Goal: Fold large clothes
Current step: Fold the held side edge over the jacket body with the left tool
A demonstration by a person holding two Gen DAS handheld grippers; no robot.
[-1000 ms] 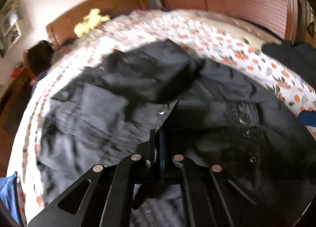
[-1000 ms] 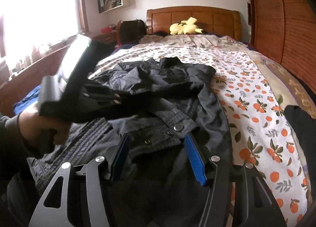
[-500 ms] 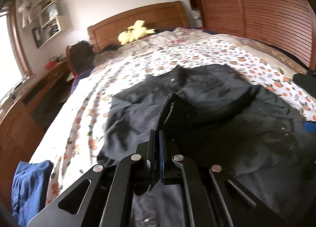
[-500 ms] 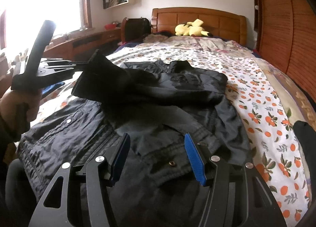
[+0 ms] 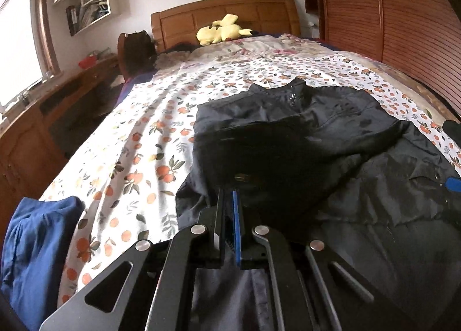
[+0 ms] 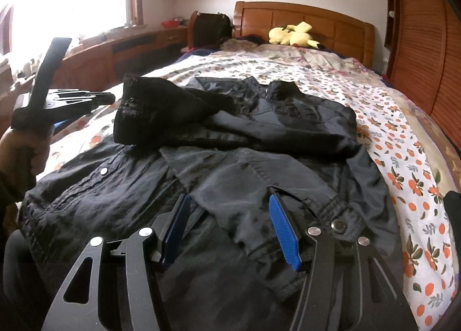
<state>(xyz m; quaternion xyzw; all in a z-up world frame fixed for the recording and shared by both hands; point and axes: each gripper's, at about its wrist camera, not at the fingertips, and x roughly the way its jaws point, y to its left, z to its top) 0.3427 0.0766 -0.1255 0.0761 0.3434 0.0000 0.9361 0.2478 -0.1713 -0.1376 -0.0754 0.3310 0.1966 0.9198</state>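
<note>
The black jacket point(image 6: 259, 141) lies on the bed point(image 6: 403, 141), one sleeve point(image 6: 161, 112) crossed over; the left claw point(image 5: 227, 210) is pressed together empty, the right claw point(image 6: 227, 224) is spread, and the body folds remain.

- The jacket point(image 6: 259, 141) is seen in black, with silver snap buttons.
- The bedsheet point(image 5: 138, 141) is printed white, with orange fruits and green leaves.
- The plush toy point(image 5: 222, 32) is coloured yellow.
- The headboard point(image 6: 302, 24) is finished in orange-brown wood.
- Blue pads are carried on the black right gripper point(image 6: 230, 224).
- The garment point(image 5: 34, 250) at the bed edge is dyed blue.
</note>
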